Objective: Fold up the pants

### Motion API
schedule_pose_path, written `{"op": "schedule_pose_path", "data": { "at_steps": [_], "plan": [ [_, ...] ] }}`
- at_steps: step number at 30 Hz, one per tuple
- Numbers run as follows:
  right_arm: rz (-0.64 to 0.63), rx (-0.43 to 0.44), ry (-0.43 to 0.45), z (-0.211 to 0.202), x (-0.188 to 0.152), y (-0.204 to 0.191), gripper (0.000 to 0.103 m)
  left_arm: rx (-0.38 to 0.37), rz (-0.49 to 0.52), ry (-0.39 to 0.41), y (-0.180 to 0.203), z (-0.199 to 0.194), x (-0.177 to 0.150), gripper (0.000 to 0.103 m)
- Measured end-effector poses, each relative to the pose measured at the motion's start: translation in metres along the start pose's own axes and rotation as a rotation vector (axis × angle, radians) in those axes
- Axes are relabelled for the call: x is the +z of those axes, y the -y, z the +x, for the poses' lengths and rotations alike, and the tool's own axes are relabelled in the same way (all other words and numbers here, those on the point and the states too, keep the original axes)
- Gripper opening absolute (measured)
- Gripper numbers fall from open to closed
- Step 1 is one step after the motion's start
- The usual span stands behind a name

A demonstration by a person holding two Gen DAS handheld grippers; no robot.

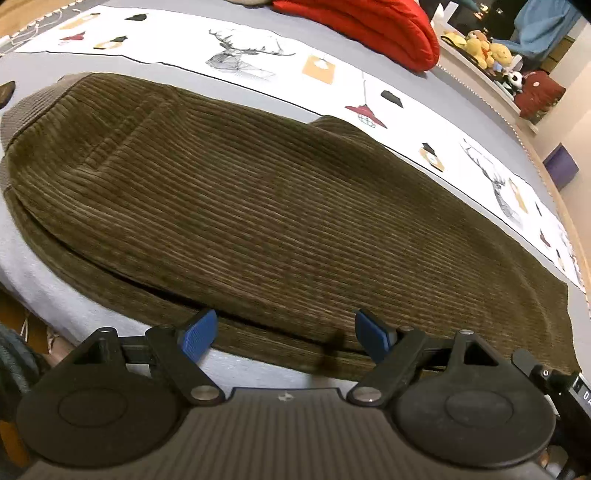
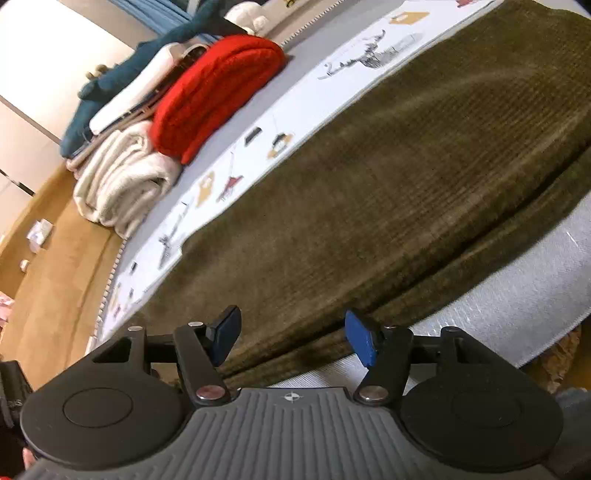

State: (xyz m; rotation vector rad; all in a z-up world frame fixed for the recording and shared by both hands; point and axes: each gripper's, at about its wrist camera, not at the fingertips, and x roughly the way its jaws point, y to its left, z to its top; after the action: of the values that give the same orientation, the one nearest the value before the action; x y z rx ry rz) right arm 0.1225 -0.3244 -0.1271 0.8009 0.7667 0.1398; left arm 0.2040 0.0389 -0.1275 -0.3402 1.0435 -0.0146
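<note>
Hovering at the near edge of the bed, I had both claws spread wide and pinching nothing. Ahead of my left claw (image 1: 282,334) lay the olive-brown corduroy pants (image 1: 258,192), already doubled leg over leg, the upper layer set slightly back so the lower leg showed as a thin strip just beyond my fingertips (image 1: 197,332). The waistband sat far off to that claw's left and the hems off to its right. Beyond the pants ran the printed sheet with deer heads (image 1: 243,51), and farther back a red folded blanket (image 1: 369,26).

My right claw (image 2: 291,338) hung over the same near edge of the pants (image 2: 369,184), close to the hem end, its left finger above the cloth and its right finger (image 2: 360,341) at the border where corduroy met the pale grey bed cover (image 2: 517,288). Well beyond it, to the left, sat the red blanket (image 2: 214,92) beside a cream folded blanket (image 2: 122,181).

I judged the lengthwise fold done and the crosswise fold still ahead. The next move, as I saw it, called for lowering each claw onto both layers at the hem end, pinching through the double thickness, then carrying the hems toward the waistband without letting the lower leg slip out.
</note>
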Motion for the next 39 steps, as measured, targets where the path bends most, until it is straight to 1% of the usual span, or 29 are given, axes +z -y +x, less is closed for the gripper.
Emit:
{"op": "schedule_pose_path", "data": {
  "at_steps": [2, 4, 6, 9, 13, 14, 18, 20, 21, 22, 24, 26, 28, 30, 32, 34, 36, 37, 39],
  "plan": [
    [0.008, -0.034, 0.003, 0.003, 0.001, -0.001, 0.065, -0.005, 0.002, 0.002, 0.004, 0.002, 0.001, 0.086],
    [0.016, -0.096, 0.004, 0.008, 0.002, 0.001, 0.056, 0.0, 0.009, -0.015, 0.007, 0.006, 0.004, 0.086],
    [0.049, -0.126, -0.004, 0.011, 0.003, 0.004, 0.046, -0.007, 0.007, -0.022, 0.008, 0.008, 0.006, 0.086],
    [0.085, -0.125, -0.004, 0.012, 0.004, 0.007, 0.046, -0.022, 0.001, -0.037, 0.008, 0.012, 0.007, 0.085],
    [0.235, -0.049, -0.03, 0.011, 0.005, 0.023, 0.048, -0.017, 0.013, -0.046, 0.008, 0.016, 0.003, 0.085],
    [0.247, -0.044, -0.033, 0.011, 0.005, 0.025, 0.048, -0.016, 0.013, -0.045, 0.007, 0.018, 0.003, 0.085],
    [0.243, -0.054, -0.035, 0.016, 0.009, 0.024, 0.047, -0.008, -0.009, -0.048, 0.008, 0.027, 0.009, 0.087],
    [0.276, -0.06, -0.023, 0.017, 0.012, 0.028, 0.047, -0.014, -0.015, -0.062, 0.01, 0.033, 0.012, 0.092],
    [0.284, -0.065, -0.015, 0.018, 0.012, 0.028, 0.047, -0.02, -0.012, -0.067, 0.011, 0.034, 0.012, 0.097],
    [0.276, -0.078, -0.012, 0.02, 0.014, 0.027, 0.047, -0.023, -0.01, -0.073, 0.012, 0.036, 0.012, 0.1],
    [0.259, -0.093, -0.007, 0.022, 0.014, 0.024, 0.047, -0.012, 0.004, -0.077, 0.017, 0.036, 0.011, 0.101],
    [0.27, -0.095, -0.005, 0.019, 0.012, 0.024, 0.047, -0.011, 0.02, -0.085, 0.018, 0.034, 0.009, 0.101],
    [0.309, -0.093, 0.01, 0.01, 0.009, 0.03, 0.047, -0.016, 0.022, -0.078, 0.016, 0.031, 0.008, 0.101],
    [0.355, -0.098, 0.043, 0.003, 0.008, 0.036, 0.045, -0.023, -0.001, -0.08, 0.013, 0.033, 0.008, 0.101],
    [0.406, -0.16, 0.143, -0.007, 0.012, 0.046, 0.044, -0.018, -0.017, -0.078, 0.011, 0.037, 0.01, 0.101],
    [0.453, -0.214, 0.216, -0.014, 0.019, 0.056, 0.044, -0.007, -0.024, -0.071, 0.011, 0.038, 0.011, 0.101],
    [0.485, -0.205, 0.209, -0.01, 0.022, 0.062, 0.045, 0.006, -0.021, -0.062, 0.014, 0.04, 0.01, 0.101],
    [0.47, -0.207, 0.209, -0.008, 0.021, 0.061, 0.045, 0.016, -0.015, -0.056, 0.016, 0.04, 0.01, 0.101],
    [0.397, -0.225, 0.202, -0.006, 0.021, 0.053, 0.045, 0.031, -0.009, -0.05, 0.019, 0.04, 0.008, 0.101]
  ]
}}
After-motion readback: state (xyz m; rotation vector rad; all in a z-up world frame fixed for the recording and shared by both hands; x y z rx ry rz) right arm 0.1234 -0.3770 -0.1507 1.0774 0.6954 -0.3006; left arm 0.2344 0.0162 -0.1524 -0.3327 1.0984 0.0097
